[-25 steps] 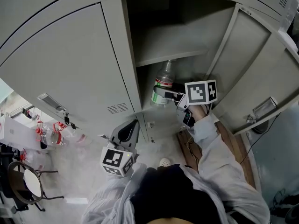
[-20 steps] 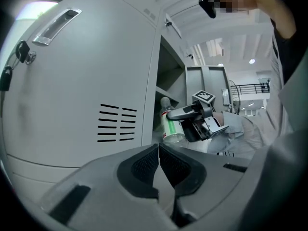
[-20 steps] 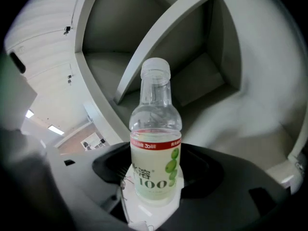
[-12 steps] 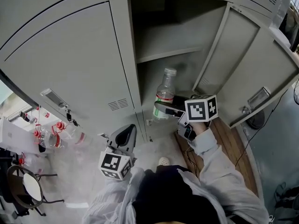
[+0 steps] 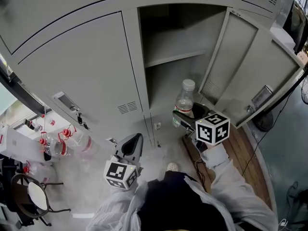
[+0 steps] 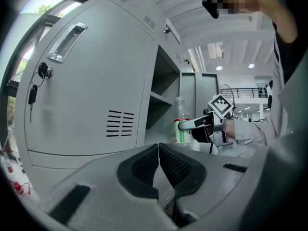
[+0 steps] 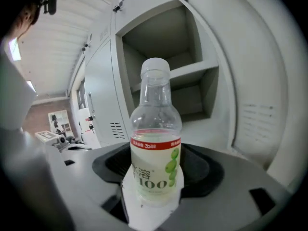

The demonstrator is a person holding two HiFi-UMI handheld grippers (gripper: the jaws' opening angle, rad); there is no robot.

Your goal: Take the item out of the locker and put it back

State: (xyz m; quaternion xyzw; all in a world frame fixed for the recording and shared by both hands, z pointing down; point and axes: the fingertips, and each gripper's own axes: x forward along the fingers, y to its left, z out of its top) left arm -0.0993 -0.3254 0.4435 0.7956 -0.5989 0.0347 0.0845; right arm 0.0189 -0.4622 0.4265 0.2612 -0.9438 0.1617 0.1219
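Observation:
A clear plastic bottle (image 5: 185,100) with a white cap and a red and white label with green print stands upright between the jaws of my right gripper (image 5: 185,119), which is shut on it, outside and in front of the open locker (image 5: 178,61). In the right gripper view the bottle (image 7: 155,148) fills the middle, pressed by both pads. The left gripper view shows the bottle (image 6: 181,124) from the side. My left gripper (image 5: 132,146) hangs low before the shut locker door, jaws shut with nothing in them (image 6: 159,160).
The locker door (image 5: 250,76) stands swung open to the right. Inside is a shelf (image 5: 175,57). The shut neighbouring door (image 5: 82,76) has keys hanging at its handle (image 5: 67,102). Bottles with red caps (image 5: 62,141) and a stool (image 5: 33,194) stand at the left.
My right gripper has drawn the bottle out of the locker's lower compartment, toward me and to the right. The left gripper stays about where it was.

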